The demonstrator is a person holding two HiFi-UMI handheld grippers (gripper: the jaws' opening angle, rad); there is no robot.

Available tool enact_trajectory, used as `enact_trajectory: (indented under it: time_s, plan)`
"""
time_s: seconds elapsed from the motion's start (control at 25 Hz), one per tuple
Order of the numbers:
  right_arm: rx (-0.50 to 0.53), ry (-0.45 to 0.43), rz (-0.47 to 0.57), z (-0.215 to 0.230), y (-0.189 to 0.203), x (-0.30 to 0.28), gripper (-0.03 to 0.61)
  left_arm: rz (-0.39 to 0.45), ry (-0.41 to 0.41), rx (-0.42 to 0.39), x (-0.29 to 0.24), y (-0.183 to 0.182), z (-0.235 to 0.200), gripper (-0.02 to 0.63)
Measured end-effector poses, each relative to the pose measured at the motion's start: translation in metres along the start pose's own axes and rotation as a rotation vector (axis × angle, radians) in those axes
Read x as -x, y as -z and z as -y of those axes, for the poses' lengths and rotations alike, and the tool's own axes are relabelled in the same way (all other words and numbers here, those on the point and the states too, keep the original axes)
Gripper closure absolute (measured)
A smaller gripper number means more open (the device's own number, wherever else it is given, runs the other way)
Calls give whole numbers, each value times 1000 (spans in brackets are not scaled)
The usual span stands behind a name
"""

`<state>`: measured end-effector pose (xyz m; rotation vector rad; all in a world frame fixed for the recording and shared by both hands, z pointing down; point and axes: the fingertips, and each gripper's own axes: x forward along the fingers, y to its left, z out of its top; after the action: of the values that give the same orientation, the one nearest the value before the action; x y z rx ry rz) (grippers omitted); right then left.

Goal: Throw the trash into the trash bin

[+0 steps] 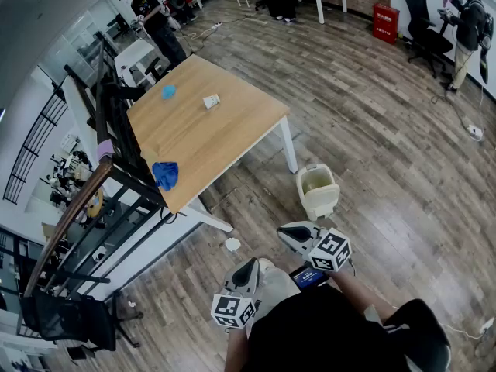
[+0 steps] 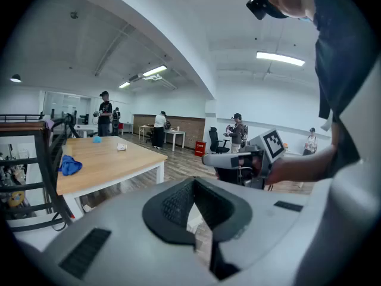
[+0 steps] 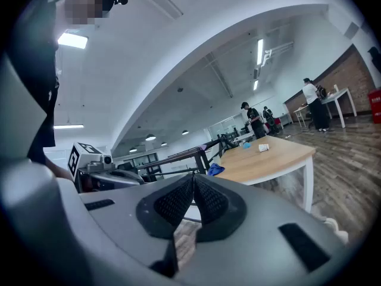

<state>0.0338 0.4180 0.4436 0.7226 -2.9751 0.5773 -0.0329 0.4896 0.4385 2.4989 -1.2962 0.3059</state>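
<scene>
Two grippers held low, close against the person's body, side by side, both aimed forward at the table [image 1: 225, 130] and dipping only slightly. Left gripper [image 1: 246, 273] sits nearer the body; right gripper [image 1: 293, 235] a little ahead, marker cube up. Forearms bent, tucked in.

Left tongs: pads pressed tip to tip, nothing between them. Right tongs: same, closed tight and empty.

Count on the tabletop: three pieces of trash.
- one blue wad [image 1: 165, 174] near the near edge, by the black rack [image 1: 116, 122]
- one light-blue scrap [image 1: 168, 91] toward the far end
- one white crumpled piece [image 1: 211, 101] near the scrap, apart from it

One trash bin [image 1: 318, 191], cream-coloured, upright on the wood floor [image 1: 372, 130], near the table's white corner leg and between the table and the right gripper. Neither gripper touches it.

One small white disc [image 1: 232, 244] on the floor by the table's foot.

Four other people stand at the room's far side.
</scene>
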Motion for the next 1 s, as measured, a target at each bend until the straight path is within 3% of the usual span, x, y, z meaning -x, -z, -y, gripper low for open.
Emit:
enact_trajectory:
  time_s: [0.2, 0.4, 0.52, 0.64, 0.8, 1.0]
  plan:
    - [25, 39, -18, 40, -19, -67, 580, 10, 35, 22, -41, -14, -75, 615]
    - [59, 44, -27, 59, -60, -147, 580, 65, 97, 58, -67, -57, -153, 615]
    - [104, -4, 4, 58, -85, -196, 580, 103, 140, 49, -74, -79, -197, 615]
    - [202, -33, -39, 63, -95, -248, 580, 144, 182, 63, -80, -102, -246, 615]
    - [283, -45, -58, 76, -110, -295, 580, 175, 190, 59, -94, -122, -298, 615]
    - [270, -48, -47, 128, -135, -340, 580, 190, 180, 72, -131, -144, -351, 615]
